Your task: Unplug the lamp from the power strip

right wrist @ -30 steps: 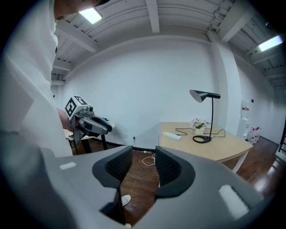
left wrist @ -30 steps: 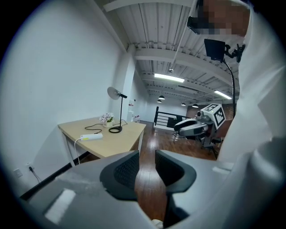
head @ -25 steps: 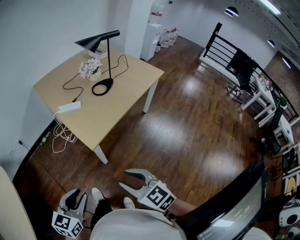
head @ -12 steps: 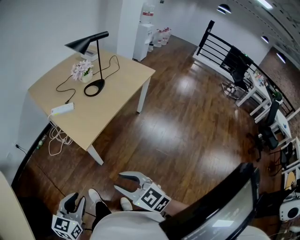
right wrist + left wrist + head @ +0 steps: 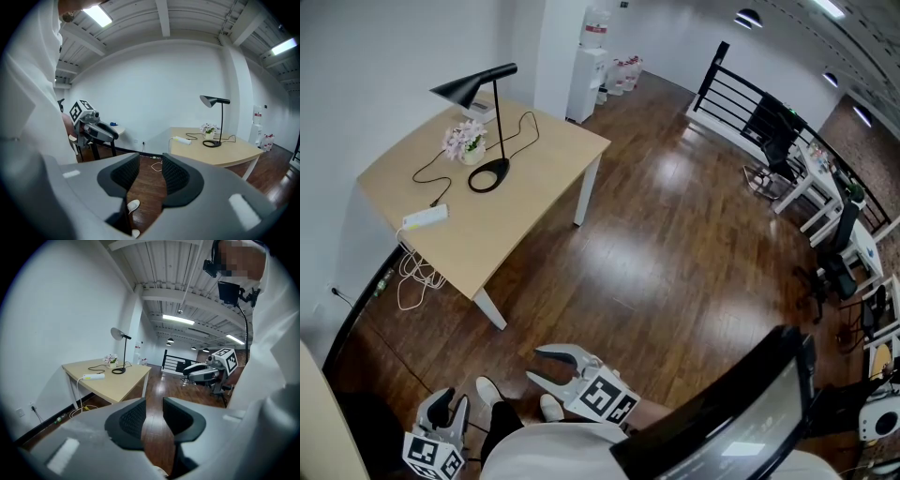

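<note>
Jaws stand apart, empty, on left gripper and right gripper. White oblong power strip: ten o'clock, on the pale wooden table. I approach, brace it, free the black cone-shaded lamp with a straight pull.

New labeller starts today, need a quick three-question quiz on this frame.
1. True or false: the power strip lies on the table.
2. The jaws of the left gripper hold: A a plug; B nothing; C a cord.
3. Fill in: beside the base of the lamp stand ___.
Key: 1 true; 2 B; 3 flowers.
</note>
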A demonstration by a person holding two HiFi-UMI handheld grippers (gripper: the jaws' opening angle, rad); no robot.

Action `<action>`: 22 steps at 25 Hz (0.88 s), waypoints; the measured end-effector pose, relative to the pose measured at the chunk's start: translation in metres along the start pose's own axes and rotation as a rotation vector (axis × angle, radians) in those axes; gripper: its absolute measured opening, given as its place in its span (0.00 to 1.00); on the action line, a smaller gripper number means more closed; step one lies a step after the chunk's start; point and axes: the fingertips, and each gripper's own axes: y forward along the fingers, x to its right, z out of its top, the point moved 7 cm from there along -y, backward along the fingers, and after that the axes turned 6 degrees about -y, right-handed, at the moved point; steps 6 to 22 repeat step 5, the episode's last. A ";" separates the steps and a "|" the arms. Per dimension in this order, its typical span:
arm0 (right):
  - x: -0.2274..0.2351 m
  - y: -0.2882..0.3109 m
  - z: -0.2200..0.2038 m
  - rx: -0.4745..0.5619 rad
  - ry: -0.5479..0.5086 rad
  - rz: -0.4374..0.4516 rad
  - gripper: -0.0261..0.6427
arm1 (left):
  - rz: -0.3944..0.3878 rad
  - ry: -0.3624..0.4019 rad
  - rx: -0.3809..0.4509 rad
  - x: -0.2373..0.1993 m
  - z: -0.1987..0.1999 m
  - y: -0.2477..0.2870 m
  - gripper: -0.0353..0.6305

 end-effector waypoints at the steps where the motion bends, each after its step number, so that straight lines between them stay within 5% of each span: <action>1: 0.000 0.000 0.000 -0.001 -0.001 0.002 0.27 | 0.001 0.001 0.000 -0.001 0.001 0.000 0.24; 22: 0.000 0.003 -0.003 -0.007 -0.005 0.007 0.27 | -0.006 0.029 -0.016 -0.006 0.003 0.004 0.24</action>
